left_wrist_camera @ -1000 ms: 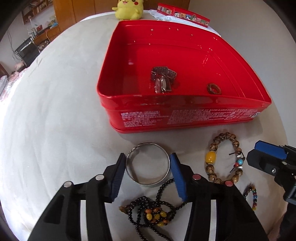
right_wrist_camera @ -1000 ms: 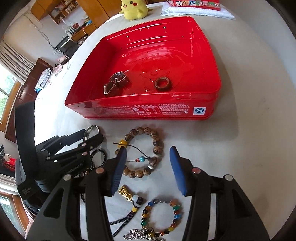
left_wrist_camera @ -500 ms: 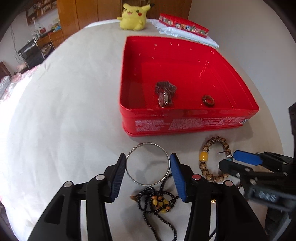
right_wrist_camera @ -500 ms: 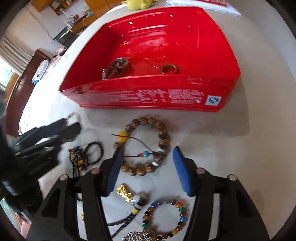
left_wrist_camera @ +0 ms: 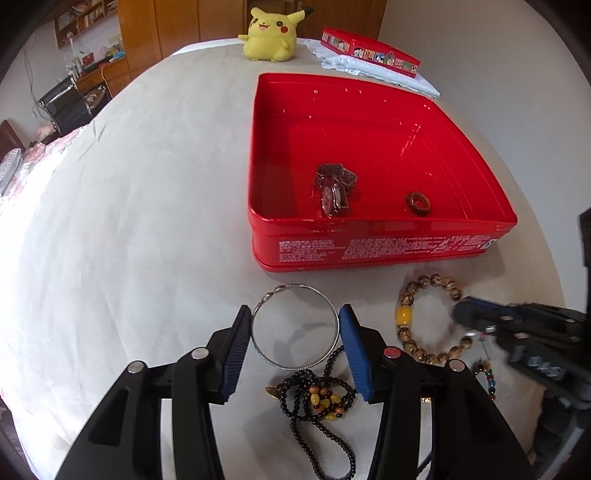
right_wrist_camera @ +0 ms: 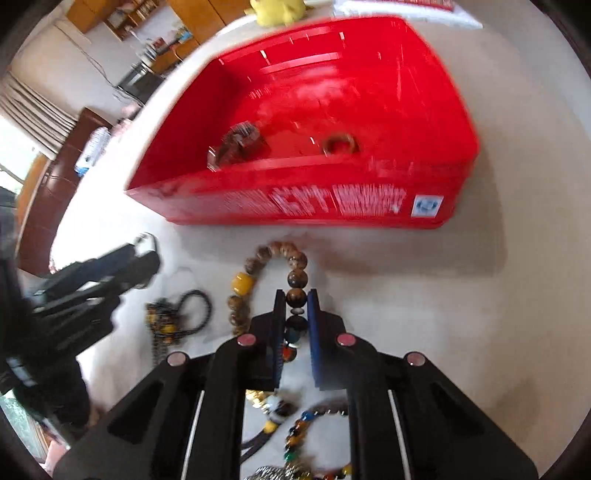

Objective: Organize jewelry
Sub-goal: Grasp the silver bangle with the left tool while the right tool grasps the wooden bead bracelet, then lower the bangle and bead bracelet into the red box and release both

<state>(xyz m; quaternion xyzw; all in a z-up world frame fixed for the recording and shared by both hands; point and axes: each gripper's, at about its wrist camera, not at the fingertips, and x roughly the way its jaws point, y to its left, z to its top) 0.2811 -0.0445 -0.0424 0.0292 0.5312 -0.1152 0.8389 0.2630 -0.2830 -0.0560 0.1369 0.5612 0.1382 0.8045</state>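
Note:
A red tin stands open on the pale table, with a metal trinket and a brown ring inside. My left gripper is shut on a silver bangle, held across its width just above the cloth, in front of the tin. In the right wrist view, my right gripper has its jaws closing on the wooden bead bracelet, with the pads pressing a brown bead on the bracelet's right side. The picture there is blurred. That bracelet lies right of the bangle.
A black bead necklace lies under my left gripper. A multicoloured bead bracelet and a gold charm lie beneath my right gripper. A yellow plush toy and a flat red box on white cloth sit behind the tin.
My right gripper's jaws went from wide apart around the wooden bracelet to pinching its beads. My left gripper rose a little with the bangle, so the tin looks farther away.

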